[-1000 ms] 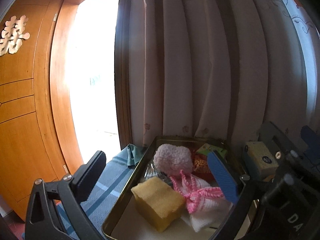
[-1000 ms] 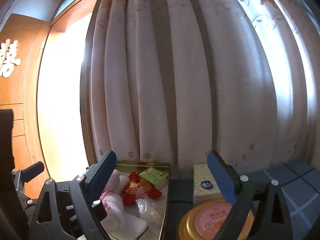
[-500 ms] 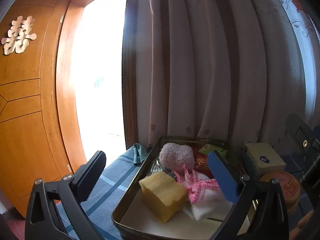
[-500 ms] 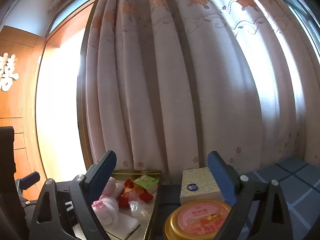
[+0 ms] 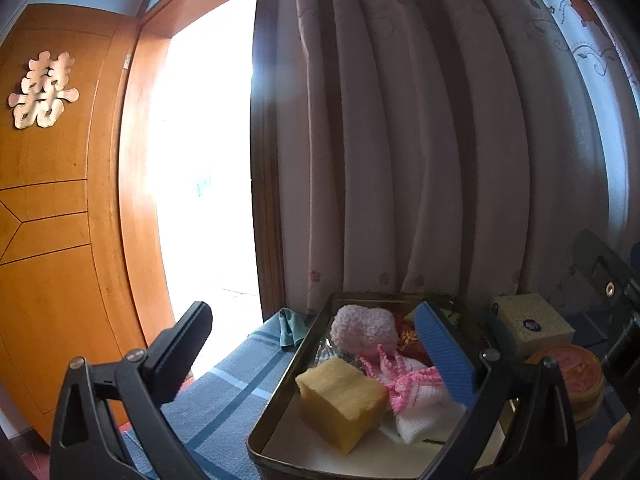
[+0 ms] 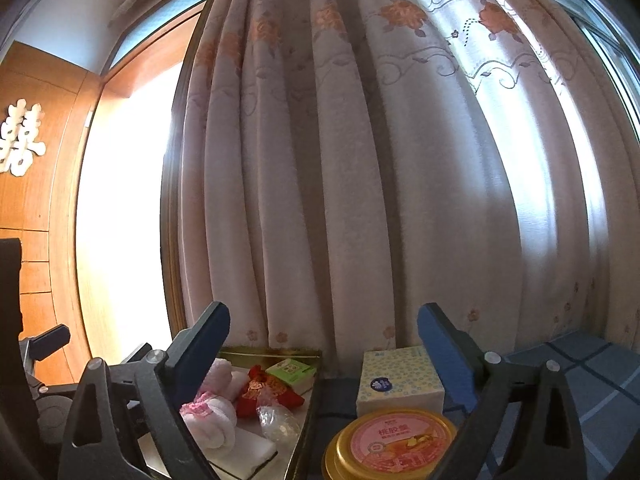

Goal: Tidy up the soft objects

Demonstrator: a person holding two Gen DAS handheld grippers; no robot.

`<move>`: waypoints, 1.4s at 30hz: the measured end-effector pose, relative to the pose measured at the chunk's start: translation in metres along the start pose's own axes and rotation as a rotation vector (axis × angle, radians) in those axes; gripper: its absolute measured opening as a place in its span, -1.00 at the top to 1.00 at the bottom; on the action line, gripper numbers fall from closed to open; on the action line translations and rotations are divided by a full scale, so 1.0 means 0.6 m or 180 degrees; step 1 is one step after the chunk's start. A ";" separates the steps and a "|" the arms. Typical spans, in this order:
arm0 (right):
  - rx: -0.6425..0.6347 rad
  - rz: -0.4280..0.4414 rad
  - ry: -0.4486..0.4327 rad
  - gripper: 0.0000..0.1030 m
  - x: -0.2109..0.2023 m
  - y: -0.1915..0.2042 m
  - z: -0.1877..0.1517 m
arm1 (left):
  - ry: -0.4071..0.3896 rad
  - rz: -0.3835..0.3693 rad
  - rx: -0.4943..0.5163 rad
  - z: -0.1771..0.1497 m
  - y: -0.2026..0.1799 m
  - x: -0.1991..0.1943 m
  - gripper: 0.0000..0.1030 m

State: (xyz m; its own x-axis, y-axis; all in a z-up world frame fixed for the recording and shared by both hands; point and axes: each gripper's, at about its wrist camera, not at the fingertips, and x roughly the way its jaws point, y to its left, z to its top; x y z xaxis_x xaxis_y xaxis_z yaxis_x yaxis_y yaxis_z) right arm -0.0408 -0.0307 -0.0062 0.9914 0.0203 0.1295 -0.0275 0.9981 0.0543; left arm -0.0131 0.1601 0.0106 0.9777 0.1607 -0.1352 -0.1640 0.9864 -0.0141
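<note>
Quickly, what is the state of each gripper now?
Left gripper: open, holding nothing.
Right gripper: open, holding nothing.

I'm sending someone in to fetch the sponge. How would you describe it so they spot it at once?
Find the metal tray on the blue checked cloth in front of the curtain. The sponge lies at the tray's near end, beside the pink-and-white knits. It is the only plain yellow block there, with flat faces and square corners; its neighbours are fuzzy or frilly.
</note>
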 end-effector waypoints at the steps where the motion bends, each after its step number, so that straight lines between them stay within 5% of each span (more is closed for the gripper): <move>1: 0.0003 0.0004 -0.0008 -0.90 -0.001 0.000 0.000 | -0.0015 0.0005 0.0001 -0.001 -0.001 -0.001 -0.99; 42: -0.0020 -0.0066 -0.0001 -0.98 0.001 0.005 -0.001 | -0.0034 0.0076 0.0015 0.001 0.005 -0.002 -0.99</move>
State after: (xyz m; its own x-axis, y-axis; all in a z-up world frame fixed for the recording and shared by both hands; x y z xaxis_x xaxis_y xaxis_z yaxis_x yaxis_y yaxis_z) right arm -0.0401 -0.0279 -0.0064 0.9917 -0.0005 0.1287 -0.0060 0.9987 0.0507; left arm -0.0149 0.1630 0.0111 0.9749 0.1846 -0.1247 -0.1868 0.9824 -0.0062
